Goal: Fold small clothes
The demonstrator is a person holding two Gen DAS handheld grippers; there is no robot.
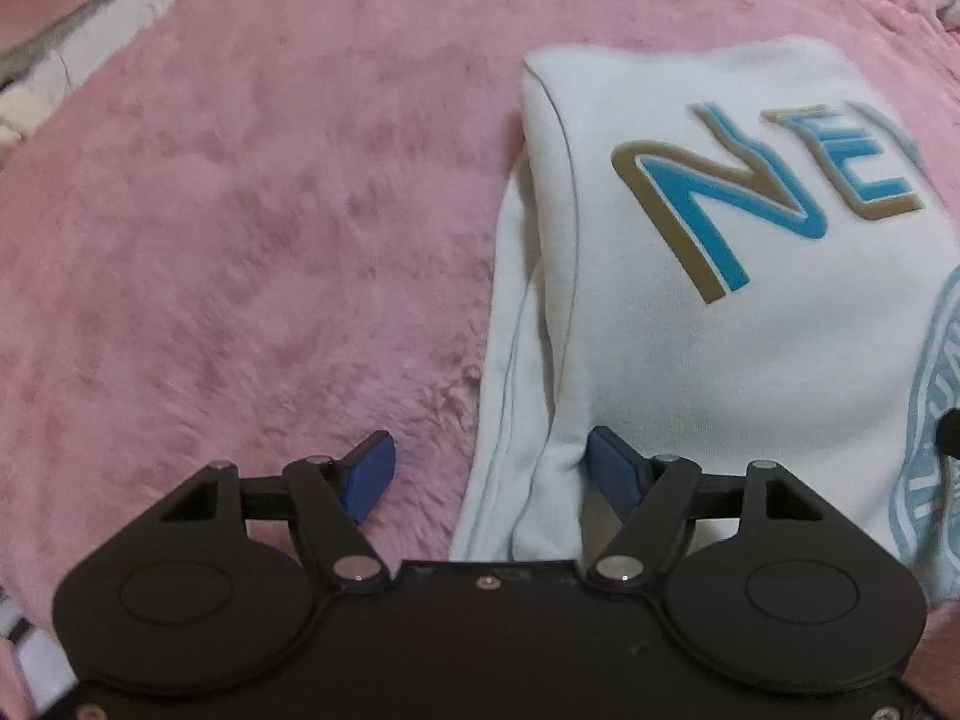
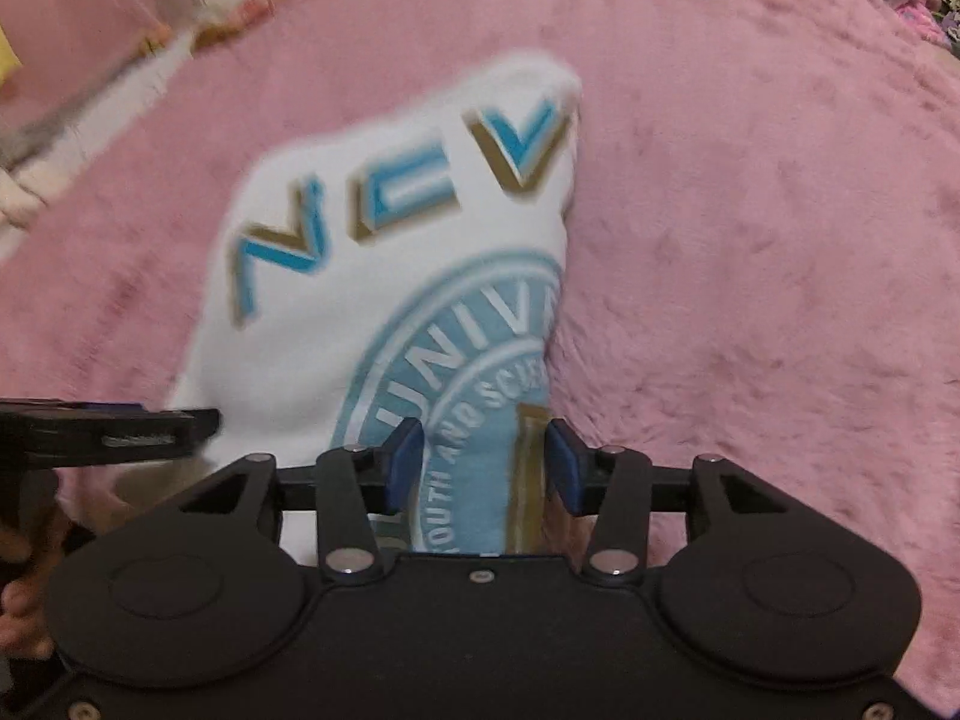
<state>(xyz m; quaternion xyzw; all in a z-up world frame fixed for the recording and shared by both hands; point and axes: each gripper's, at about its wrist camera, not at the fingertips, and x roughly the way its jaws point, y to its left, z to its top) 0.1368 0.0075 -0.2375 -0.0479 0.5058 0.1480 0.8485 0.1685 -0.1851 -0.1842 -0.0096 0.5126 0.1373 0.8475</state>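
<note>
A white sweatshirt (image 1: 738,324), folded into a narrow bundle, lies on a fluffy pink blanket (image 1: 240,210), its long axis running away from both cameras. Blue and gold letters (image 2: 396,204) cross its far end; only the right wrist view shows the whole light blue round seal (image 2: 468,384), which the left view cuts off at its right edge. The left gripper (image 1: 486,474) is spread wide, the sweatshirt's folded left edge between its blue pads, one pad against the cloth and the other clear over the blanket. The right gripper (image 2: 483,468) is about half open around the near right edge; whether its pads press the cloth is unclear. Motion blurs the right view.
</note>
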